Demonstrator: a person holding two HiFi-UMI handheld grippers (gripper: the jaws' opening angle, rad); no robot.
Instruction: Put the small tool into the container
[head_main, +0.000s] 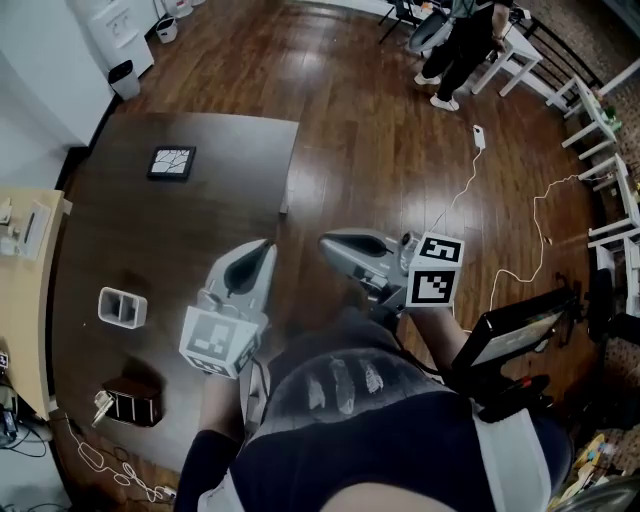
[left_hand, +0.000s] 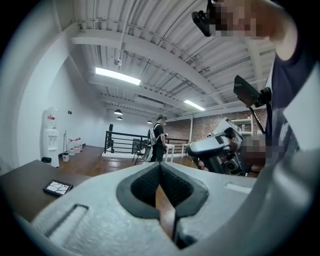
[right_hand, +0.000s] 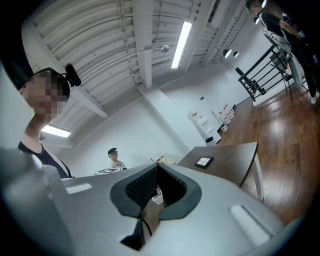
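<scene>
A white open-topped container (head_main: 122, 307) stands near the left edge of the dark table (head_main: 220, 200). A small pale tool (head_main: 101, 404) lies by a brown box (head_main: 135, 400) at the table's near left corner. My left gripper (head_main: 268, 244) hangs over the table's right part, jaws shut and empty. To its right, my right gripper (head_main: 323, 241) is off the table over the wooden floor, also shut with nothing in it. The left gripper (left_hand: 160, 165) looks level across the room, with the right gripper (left_hand: 215, 147) beside it. The right gripper (right_hand: 157, 166) faces the table (right_hand: 225, 152).
A black square tile (head_main: 172, 162) with white lines lies at the table's far side, also seen as the tile (left_hand: 57, 187) and the tile (right_hand: 204, 161). A wooden shelf (head_main: 25, 300) borders the table's left. A person (head_main: 460, 45) stands far off; cables (head_main: 470, 190) trail across the floor.
</scene>
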